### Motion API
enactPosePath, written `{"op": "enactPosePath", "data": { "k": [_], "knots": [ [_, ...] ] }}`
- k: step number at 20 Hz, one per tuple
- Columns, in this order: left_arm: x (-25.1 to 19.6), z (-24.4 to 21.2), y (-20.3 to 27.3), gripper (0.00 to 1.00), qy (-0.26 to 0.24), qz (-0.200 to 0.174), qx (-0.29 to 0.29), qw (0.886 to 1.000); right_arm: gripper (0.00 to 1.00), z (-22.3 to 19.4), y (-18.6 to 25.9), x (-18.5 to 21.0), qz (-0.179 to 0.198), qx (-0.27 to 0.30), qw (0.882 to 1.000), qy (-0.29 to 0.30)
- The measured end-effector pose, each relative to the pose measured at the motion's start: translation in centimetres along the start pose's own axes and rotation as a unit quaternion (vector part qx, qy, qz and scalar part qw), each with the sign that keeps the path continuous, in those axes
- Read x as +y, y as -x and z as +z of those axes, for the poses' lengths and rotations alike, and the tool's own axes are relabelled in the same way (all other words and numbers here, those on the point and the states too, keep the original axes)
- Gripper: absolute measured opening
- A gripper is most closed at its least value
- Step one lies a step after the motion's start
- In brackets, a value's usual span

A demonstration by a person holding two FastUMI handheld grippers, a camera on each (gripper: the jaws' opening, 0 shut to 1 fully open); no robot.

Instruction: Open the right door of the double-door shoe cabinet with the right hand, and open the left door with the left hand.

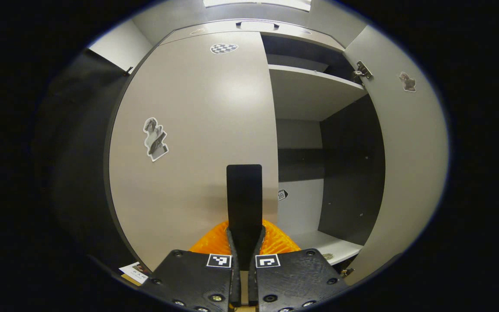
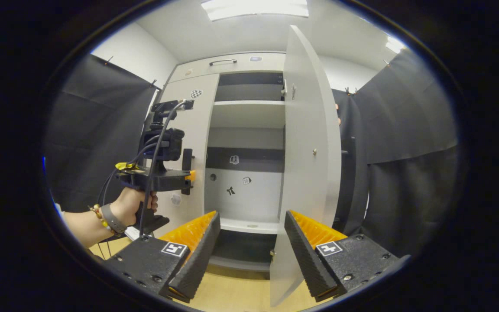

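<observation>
Shoe cabinet [image 2: 249, 65] — double-door, pale grey, standing against the booth wall; the right door [image 2: 308, 143] stands swung wide open, its edge turned toward the right gripper view, a small knob [image 2: 314, 152] on its face; the left door [image 1: 193, 143] is closed, flush with the cabinet front.

Left gripper [image 1: 244, 242]: its jaws are clamped together on a flat black handle [image 1: 244, 195] at the inner edge of the left door; the handle rises upright between the fingers in the left gripper view. In the right gripper view the same gripper [image 2: 188, 175] sits against the left door at mid height, held by a hand [image 2: 132, 206] with a wristband and a beaded bracelet; cables run up from it.

Right gripper [image 2: 251, 247]: jaws wide apart, holding nothing; the lower edge of the open right door hangs between the two fingers, whether touching the right-hand finger cannot be told.

Interior — an upper shelf [image 2: 248, 104] and a bottom shelf [image 2: 249, 225] are exposed on the right half; small stickers [image 2: 234, 159] mark the back panel. A photo sticker [image 1: 156, 139] and a checkered marker [image 1: 224, 48] sit on the left door; a wooden floor [image 2: 232, 294] lies below.
</observation>
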State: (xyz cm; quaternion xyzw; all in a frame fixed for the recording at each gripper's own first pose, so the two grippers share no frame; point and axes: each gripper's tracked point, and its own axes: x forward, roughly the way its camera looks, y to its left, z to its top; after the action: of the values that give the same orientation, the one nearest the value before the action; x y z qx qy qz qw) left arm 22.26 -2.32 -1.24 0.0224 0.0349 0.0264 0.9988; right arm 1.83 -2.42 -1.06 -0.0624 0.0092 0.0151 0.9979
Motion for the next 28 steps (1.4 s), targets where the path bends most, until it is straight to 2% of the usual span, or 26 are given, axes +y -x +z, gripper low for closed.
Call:
{"op": "enactPosePath", "data": {
  "k": [3,7,9,12,19,21,22,25,28],
  "knots": [
    [0.0,0.0,0.2,0.06,0.005,0.000,0.003,1.000,0.94,0.0,0.1,0.2,0.001,0.000,1.000,0.001],
    [-0.1,0.1,1.0,0.06,0.002,-0.011,0.002,1.000,0.91,-0.1,0.4,0.2,-0.002,-0.003,1.000,0.006],
    [-0.2,0.2,1.6,0.06,0.007,-0.018,0.002,1.000,0.94,-0.3,0.5,0.1,-0.003,-0.001,1.000,0.003],
    [-0.1,0.4,2.2,0.06,0.003,-0.021,0.001,1.000,0.91,-0.5,0.5,0.3,-0.004,0.002,1.000,-0.001],
    [0.2,0.5,4.5,0.06,0.009,-0.036,0.001,0.999,0.93,-0.1,0.8,1.1,-0.004,-0.004,1.000,0.000],
    [0.7,0.7,5.2,0.06,0.010,-0.041,-0.001,0.999,0.90,-0.1,1.0,1.3,-0.004,-0.005,1.000,-0.001],
    [0.7,0.6,5.5,0.06,0.011,-0.043,-0.002,0.999,0.93,-0.1,0.9,1.4,-0.004,-0.005,1.000,-0.001],
    [1.2,0.8,6.5,0.06,0.013,-0.050,-0.002,0.999,0.91,-0.1,1.0,2.0,-0.006,-0.006,1.000,0.000],
    [1.5,0.7,7.6,0.06,0.011,-0.057,0.002,0.998,0.93,-0.1,0.8,2.4,-0.003,-0.005,1.000,-0.003]
  ]
}}
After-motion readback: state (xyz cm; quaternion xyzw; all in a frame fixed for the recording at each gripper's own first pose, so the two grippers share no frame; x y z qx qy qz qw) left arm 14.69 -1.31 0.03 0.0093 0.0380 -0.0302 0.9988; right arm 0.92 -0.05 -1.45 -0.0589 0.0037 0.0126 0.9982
